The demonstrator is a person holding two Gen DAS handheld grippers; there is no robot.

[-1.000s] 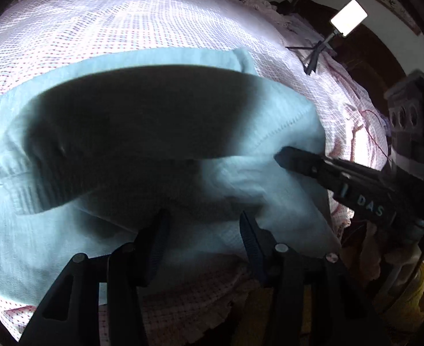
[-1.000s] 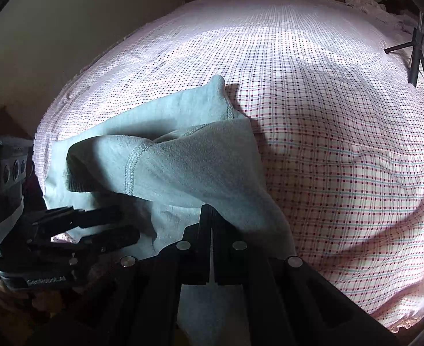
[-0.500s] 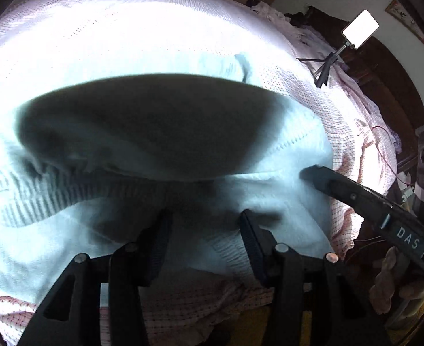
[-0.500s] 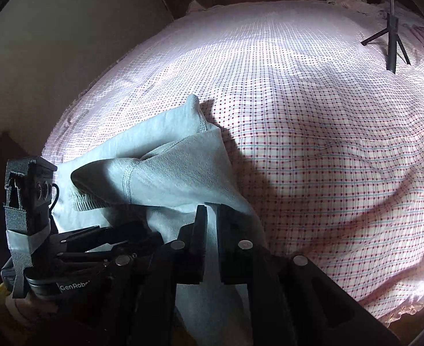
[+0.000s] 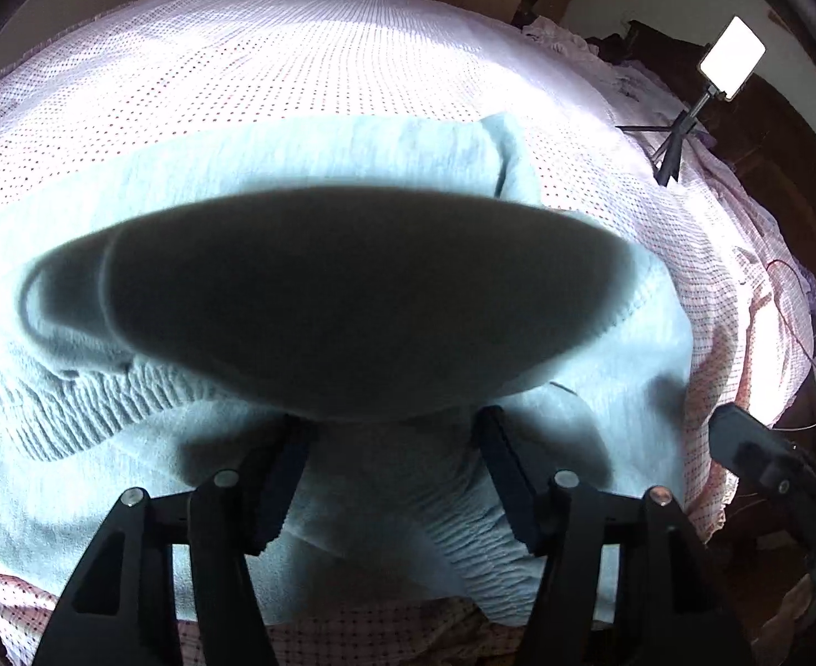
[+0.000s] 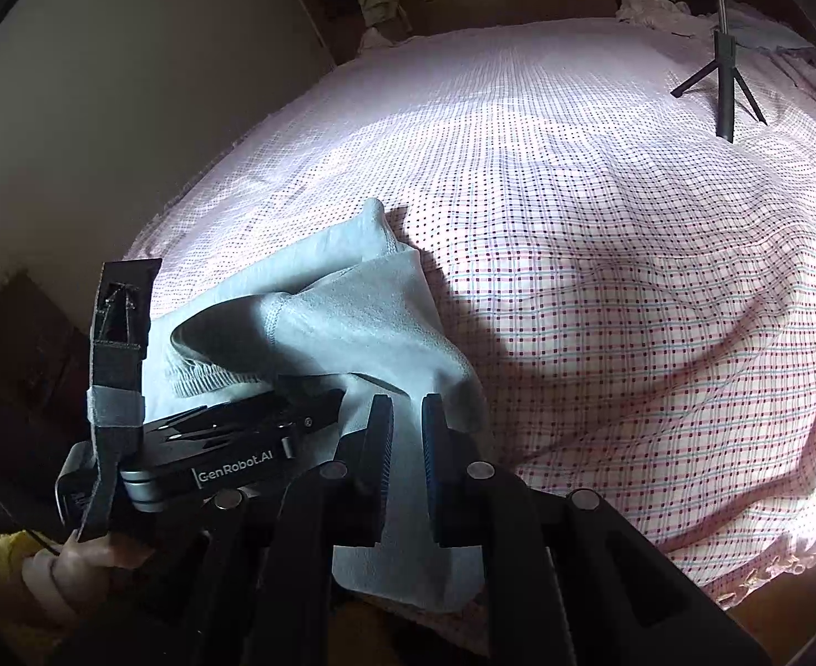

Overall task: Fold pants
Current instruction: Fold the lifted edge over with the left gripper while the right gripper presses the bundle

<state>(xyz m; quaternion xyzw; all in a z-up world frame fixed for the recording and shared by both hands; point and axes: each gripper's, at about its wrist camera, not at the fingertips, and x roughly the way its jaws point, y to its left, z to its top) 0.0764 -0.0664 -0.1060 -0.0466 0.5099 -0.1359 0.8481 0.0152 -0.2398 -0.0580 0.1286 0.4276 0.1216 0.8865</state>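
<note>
Pants [image 6: 363, 327], pale blue-grey, lie bunched on a pink checked bedsheet [image 6: 629, 288]. Ahead of the right gripper [image 6: 406, 416] a fold of the cloth rises, and its fingers stand narrow, nearly together, pinching that fold between the pads. The left gripper [image 5: 394, 433] points down at the ribbed waistband [image 5: 91, 405]; its fingers stand about half apart, cloth bulging between them, and they have just been opening. A phone tripod [image 6: 721, 72] stands far beyond.
</note>
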